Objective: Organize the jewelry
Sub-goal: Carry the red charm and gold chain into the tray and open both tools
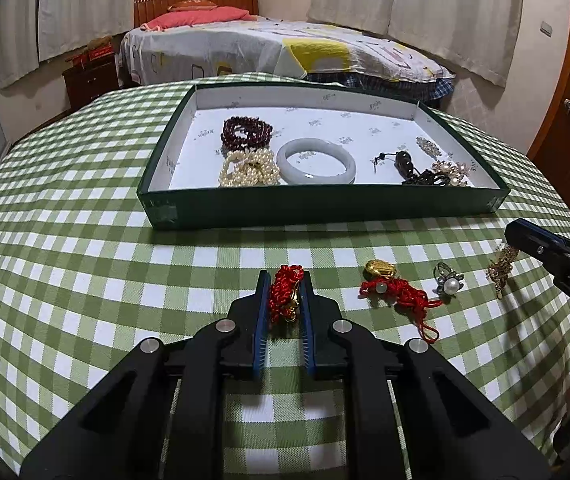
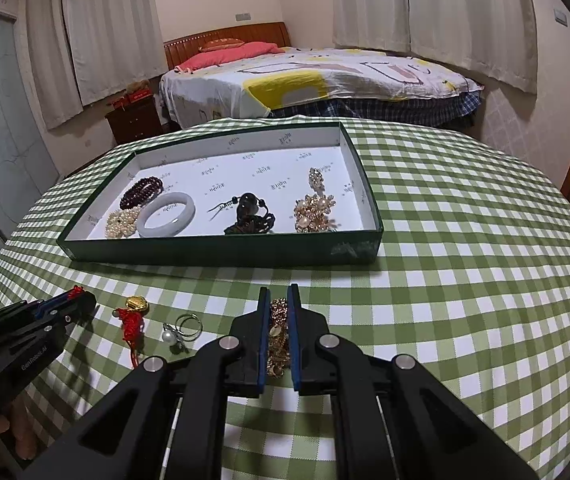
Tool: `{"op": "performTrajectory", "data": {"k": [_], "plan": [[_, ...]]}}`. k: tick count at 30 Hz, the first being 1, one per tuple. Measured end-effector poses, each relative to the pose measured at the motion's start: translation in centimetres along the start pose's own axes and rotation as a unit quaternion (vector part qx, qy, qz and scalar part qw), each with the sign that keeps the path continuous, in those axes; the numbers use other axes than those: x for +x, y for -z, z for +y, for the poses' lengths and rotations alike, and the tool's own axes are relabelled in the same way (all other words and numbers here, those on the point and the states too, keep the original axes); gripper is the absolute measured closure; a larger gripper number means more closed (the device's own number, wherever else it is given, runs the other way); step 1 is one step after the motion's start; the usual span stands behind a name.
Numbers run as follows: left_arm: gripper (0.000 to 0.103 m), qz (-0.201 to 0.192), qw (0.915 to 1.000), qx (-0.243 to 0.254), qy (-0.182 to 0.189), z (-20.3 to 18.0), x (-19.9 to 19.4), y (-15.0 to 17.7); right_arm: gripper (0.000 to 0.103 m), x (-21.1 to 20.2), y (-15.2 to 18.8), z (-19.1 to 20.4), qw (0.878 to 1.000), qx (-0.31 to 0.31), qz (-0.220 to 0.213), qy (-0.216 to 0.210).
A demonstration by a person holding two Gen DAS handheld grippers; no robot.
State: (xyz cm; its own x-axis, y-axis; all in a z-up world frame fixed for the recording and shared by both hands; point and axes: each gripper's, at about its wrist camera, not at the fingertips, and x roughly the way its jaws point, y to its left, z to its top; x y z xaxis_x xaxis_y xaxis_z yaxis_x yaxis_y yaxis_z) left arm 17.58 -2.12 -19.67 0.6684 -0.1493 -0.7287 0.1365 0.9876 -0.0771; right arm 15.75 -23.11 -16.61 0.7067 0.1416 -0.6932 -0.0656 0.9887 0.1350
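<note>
Jewelry on the green checked tablecloth (image 1: 85, 264) is gripped at both ends: the left gripper (image 1: 285, 292) is closed on a red knotted cord charm (image 1: 285, 294), and the right gripper (image 2: 276, 320) is closed on a gold chain (image 2: 277, 334). Between them lie a second red cord charm with gold piece (image 1: 389, 284) and a pearl ring (image 1: 450, 283). Beyond these, the green tray (image 1: 325, 202) holds bracelets, a pale bangle (image 1: 316, 160) and brooches.

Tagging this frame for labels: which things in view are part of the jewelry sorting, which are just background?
In the job:
left gripper shut on red knotted cord charm
right gripper shut on gold chain
green tray
gold ingot charm on red cord
pearl ring
jade bangle

Just lying about:
bed
nightstand
curtains
</note>
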Motion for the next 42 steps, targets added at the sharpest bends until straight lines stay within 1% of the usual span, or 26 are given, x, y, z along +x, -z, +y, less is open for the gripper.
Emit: {"op": "performTrajectory", "data": {"k": [7, 12, 16, 19, 22, 25, 28, 32, 37, 42], "plan": [[0.089, -0.022, 0.9997, 0.0, 0.004, 0.0, -1.7, -0.6, 0.094, -1.4, -0.7, 0.3, 1.0, 0.0, -0.021, -0.005], [0.089, -0.05, 0.9987, -0.001, 0.01, -0.5, -3.3, -2.3, 0.094, -2.4, -2.0, 0.6, 0.999, 0.001, -0.042, -0.011], [0.089, -0.078, 0.9968, 0.001, 0.019, -0.9, -4.3, -4.7, 0.094, -2.8, -3.9, 1.0, 0.998, -0.006, -0.063, -0.017], [0.089, -0.093, 0.9954, 0.003, 0.022, -1.2, -4.1, -6.8, 0.094, -2.7, -5.6, 1.2, 0.996, -0.012, -0.081, -0.02], [0.089, -0.107, 0.994, 0.002, 0.025, -1.6, -3.0, -9.5, 0.094, -2.0, -7.8, 1.5, 0.994, -0.02, -0.103, -0.023], [0.089, -0.11, 0.9936, 0.006, 0.024, -2.0, -1.3, -11.6, 0.094, -1.0, -9.5, 1.6, 0.993, -0.026, -0.117, -0.025], [0.089, -0.104, 0.9944, 0.009, 0.017, -2.3, 0.9, -13.1, 0.094, 1.0, -10.8, 1.5, 0.992, -0.029, -0.118, -0.028], [0.089, -0.078, 0.9969, 0.005, 0.011, -2.4, 4.8, -14.3, 0.094, 3.9, -11.4, 1.3, 0.994, -0.029, -0.104, -0.028], [0.089, -0.041, 0.9991, 0.005, 0.002, -2.4, 8.6, -14.7, 0.094, 8.1, -11.0, 0.8, 0.997, -0.026, -0.062, -0.025], [0.089, 0.001, 0.9999, 0.006, -0.01, -2.4, 11.5, -14.6, 0.094, 10.4, -10.5, 0.5, 0.999, -0.017, -0.024, -0.021]]}}
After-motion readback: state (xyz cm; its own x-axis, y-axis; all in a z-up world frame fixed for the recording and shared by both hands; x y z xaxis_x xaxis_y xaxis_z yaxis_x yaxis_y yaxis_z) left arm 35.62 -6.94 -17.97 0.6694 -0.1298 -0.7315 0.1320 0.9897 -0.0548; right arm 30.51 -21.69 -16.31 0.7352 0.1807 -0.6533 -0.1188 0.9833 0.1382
